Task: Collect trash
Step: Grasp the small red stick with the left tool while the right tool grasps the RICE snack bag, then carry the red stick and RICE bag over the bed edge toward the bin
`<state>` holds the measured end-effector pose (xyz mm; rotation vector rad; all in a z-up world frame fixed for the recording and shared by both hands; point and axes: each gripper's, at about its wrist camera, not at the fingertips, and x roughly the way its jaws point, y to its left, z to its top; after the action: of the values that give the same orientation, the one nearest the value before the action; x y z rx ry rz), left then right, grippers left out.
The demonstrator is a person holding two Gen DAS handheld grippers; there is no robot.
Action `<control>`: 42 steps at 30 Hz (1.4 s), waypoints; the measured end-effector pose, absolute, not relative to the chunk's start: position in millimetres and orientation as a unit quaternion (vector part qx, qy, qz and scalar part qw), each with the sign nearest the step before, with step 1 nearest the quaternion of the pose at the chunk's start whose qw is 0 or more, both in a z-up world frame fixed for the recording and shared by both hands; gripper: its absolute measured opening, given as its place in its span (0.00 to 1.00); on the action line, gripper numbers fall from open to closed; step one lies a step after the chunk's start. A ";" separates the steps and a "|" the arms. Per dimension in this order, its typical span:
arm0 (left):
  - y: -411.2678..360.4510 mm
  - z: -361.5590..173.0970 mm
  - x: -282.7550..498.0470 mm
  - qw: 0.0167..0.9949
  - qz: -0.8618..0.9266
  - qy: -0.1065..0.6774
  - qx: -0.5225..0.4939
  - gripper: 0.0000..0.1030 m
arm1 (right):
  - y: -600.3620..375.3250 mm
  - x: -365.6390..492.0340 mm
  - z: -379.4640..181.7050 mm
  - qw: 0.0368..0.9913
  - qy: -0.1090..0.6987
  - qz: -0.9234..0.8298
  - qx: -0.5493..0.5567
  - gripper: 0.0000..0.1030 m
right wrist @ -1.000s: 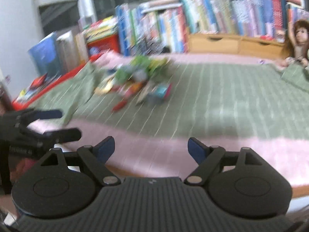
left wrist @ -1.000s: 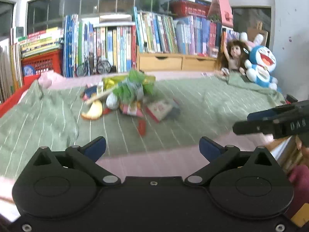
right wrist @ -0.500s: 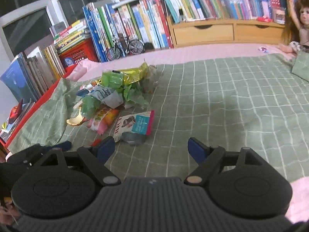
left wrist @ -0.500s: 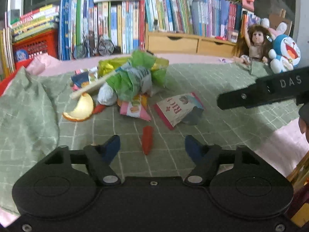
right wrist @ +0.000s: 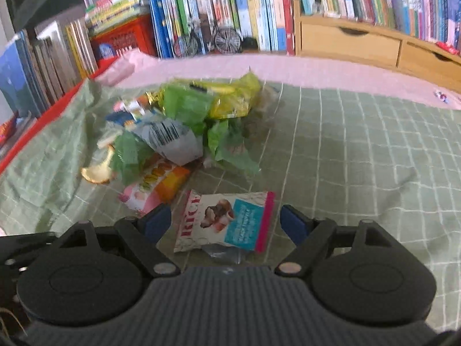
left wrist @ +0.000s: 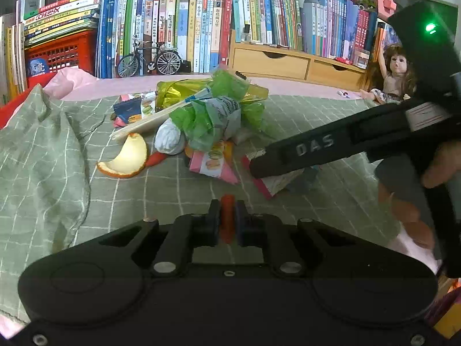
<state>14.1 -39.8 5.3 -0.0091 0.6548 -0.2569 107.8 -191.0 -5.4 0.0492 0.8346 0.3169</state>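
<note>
Trash pile [left wrist: 201,121] ahead; our left claw [left wrist: 227,222] clenched on red scrap [left wrist: 227,216], thin grip may slip. Right claw [right wrist: 224,225] released, straddling snack packet [right wrist: 224,222]; closing could snag green blanket [right wrist: 360,158].

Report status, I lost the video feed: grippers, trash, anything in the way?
Left gripper shut on red scrap. Right gripper open, straddling snack packet on green checked cloth. Trash pile ahead. Nothing in the way.

Soft, even indoor light falls ahead of me. My left view is sharp, my right view smeared with blur, and both bend strongly at their edges.
</note>
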 end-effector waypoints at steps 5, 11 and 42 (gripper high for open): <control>-33.9 5.7 8.9 0.939 -0.123 0.321 -0.009 0.10 | -184.1 98.7 -7.6 0.906 0.395 0.151 -0.008 0.65; -31.1 10.5 2.1 0.939 -0.127 0.318 -0.013 0.10 | -183.3 82.7 -1.0 0.911 0.380 0.160 -0.012 0.50; -37.1 36.2 -51.9 0.938 -0.171 0.302 -0.013 0.10 | -207.1 -22.7 21.5 0.930 0.324 0.175 -0.020 0.53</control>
<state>-51.9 -37.1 36.2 -0.0257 0.6174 -0.3503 -22.7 -207.1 21.5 -0.0415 0.6636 0.3578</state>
